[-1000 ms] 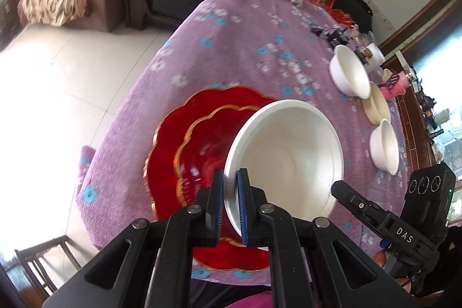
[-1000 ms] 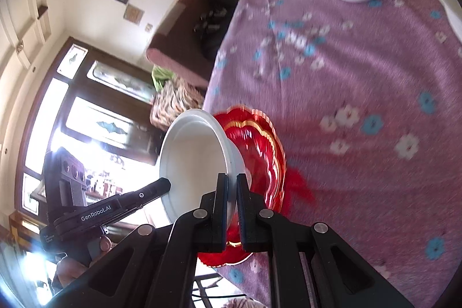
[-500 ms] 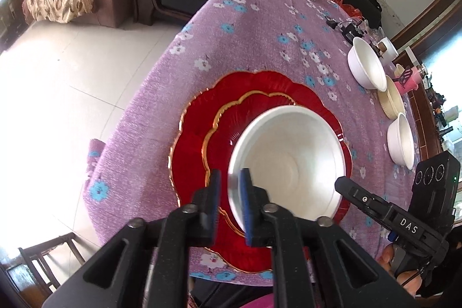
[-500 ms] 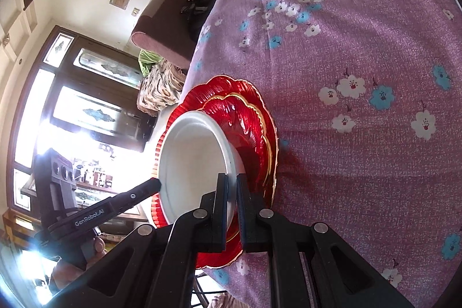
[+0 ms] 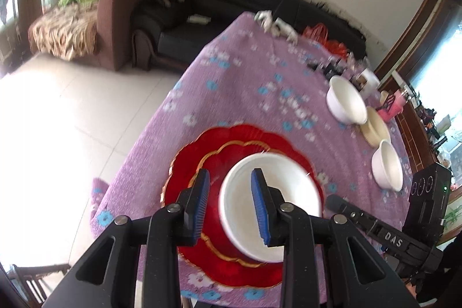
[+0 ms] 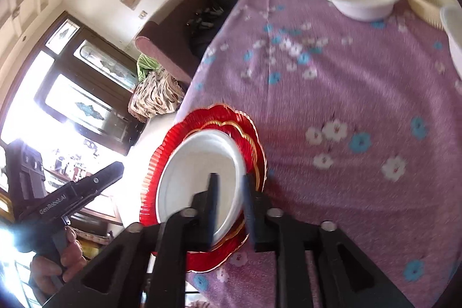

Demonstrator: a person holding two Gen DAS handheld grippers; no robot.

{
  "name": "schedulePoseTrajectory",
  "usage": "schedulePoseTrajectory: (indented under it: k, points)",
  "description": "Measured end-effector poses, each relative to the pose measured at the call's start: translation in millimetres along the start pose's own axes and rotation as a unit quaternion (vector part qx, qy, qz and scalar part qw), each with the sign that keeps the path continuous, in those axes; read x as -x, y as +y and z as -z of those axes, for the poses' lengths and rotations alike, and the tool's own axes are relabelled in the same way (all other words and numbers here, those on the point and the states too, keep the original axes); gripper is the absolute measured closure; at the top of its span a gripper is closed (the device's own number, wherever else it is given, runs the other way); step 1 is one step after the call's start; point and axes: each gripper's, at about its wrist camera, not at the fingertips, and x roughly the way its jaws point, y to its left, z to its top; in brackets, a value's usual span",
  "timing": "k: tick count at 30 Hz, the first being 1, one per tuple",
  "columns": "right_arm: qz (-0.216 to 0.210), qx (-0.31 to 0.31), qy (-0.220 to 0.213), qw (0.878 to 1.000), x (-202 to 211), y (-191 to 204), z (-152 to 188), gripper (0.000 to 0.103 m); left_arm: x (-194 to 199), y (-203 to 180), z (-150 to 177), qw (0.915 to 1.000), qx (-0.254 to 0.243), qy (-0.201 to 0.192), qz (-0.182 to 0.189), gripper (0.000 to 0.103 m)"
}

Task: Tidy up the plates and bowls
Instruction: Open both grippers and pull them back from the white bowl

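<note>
A white bowl (image 5: 271,207) sits level on two stacked red scalloped plates (image 5: 184,163) near the table's front corner. My left gripper (image 5: 229,178) has its blue pads apart and its jaws are opening. The bowl's left rim lies between them and neither pad presses on it. In the right wrist view the same bowl (image 6: 199,172) rests on the red plates (image 6: 170,143). My right gripper (image 6: 231,182) straddles the bowl's right rim; its jaws are opening too, with a gap on each side of the rim.
Farther along the purple flowered tablecloth (image 5: 245,82) stand a white bowl (image 5: 345,101), a cream dish (image 5: 375,129) and another white bowl (image 5: 387,166). Small clutter and a red bag (image 5: 326,39) crowd the far end. The table edge drops to pale floor (image 5: 72,106) on the left.
The bowl was tilted in both shut grippers above the plates, then came down flat onto them. Both pairs of jaws have since opened off its rim, and the left gripper has drawn back.
</note>
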Motion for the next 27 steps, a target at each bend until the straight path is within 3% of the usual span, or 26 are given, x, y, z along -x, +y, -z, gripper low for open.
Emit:
schedulePoseTrajectory:
  k: [3, 5, 9, 13, 16, 18, 27]
  points:
    - [-0.020, -0.010, 0.002, 1.000, 2.9, -6.9, -3.6, 0.069, 13.6, -21.3, 5.7, 0.9985, -0.021, -0.048, -0.014, 0.073]
    - [-0.026, -0.016, -0.028, 0.999, 14.1, -14.2, -7.7, 0.069, 18.5, -43.6, 11.8, 0.9965, -0.051, -0.065, -0.008, 0.059]
    - [-0.002, -0.001, -0.094, 0.996, 47.5, -32.6, -14.0, 0.069, 9.9, -96.1, 28.9, 0.9904, -0.113, -0.079, 0.011, 0.058]
    - [0.041, 0.021, -0.161, 0.986, 87.6, -55.2, -11.1, 0.070, -15.8, -147.2, 46.6, 0.9849, -0.155, -0.061, 0.046, 0.056]
    - [0.058, 0.023, -0.208, 0.976, 121.9, -81.7, -4.4, 0.068, -33.3, -179.1, 55.8, 0.9810, -0.176, -0.060, 0.056, 0.039]
    - [0.078, 0.020, -0.232, 0.969, 141.9, -99.0, -0.7, 0.065, -41.9, -196.9, 60.8, 0.9785, -0.189, -0.064, 0.055, 0.038]
    - [0.105, -0.053, -0.284, 0.952, 215.2, -178.7, 7.9, 0.064, -78.3, -259.2, 68.1, 0.9756, -0.205, -0.033, 0.072, 0.033]
